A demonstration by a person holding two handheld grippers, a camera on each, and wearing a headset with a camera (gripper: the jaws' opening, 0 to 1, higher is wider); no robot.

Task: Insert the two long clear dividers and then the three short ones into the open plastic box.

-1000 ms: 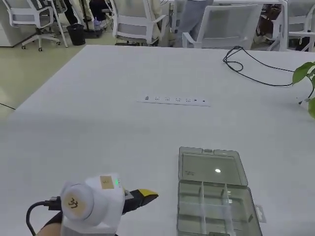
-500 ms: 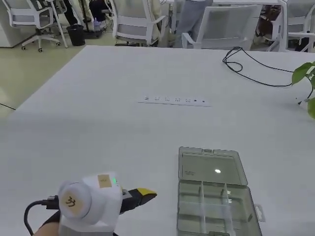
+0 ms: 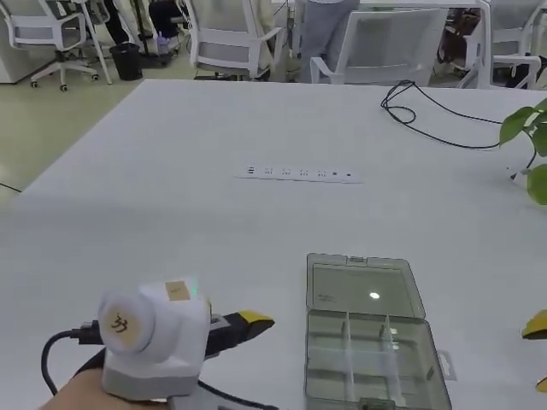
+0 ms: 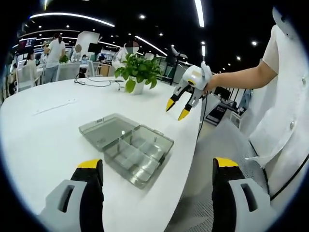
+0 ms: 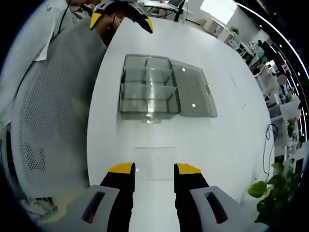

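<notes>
Both empty: left gripper (image 4: 157, 163) gapes wide, right gripper (image 5: 154, 168) is narrowly parted, clear of the plastic box (image 3: 359, 295).

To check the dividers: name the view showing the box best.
Right gripper view: the box lies whole, seen from above. The head view crops its near edge; the left gripper view shows it obliquely.

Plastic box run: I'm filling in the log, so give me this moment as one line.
plastic box: open, lid flat | clear dividers: standing inside box | left gripper: open, empty | right gripper: open, empty
</notes>
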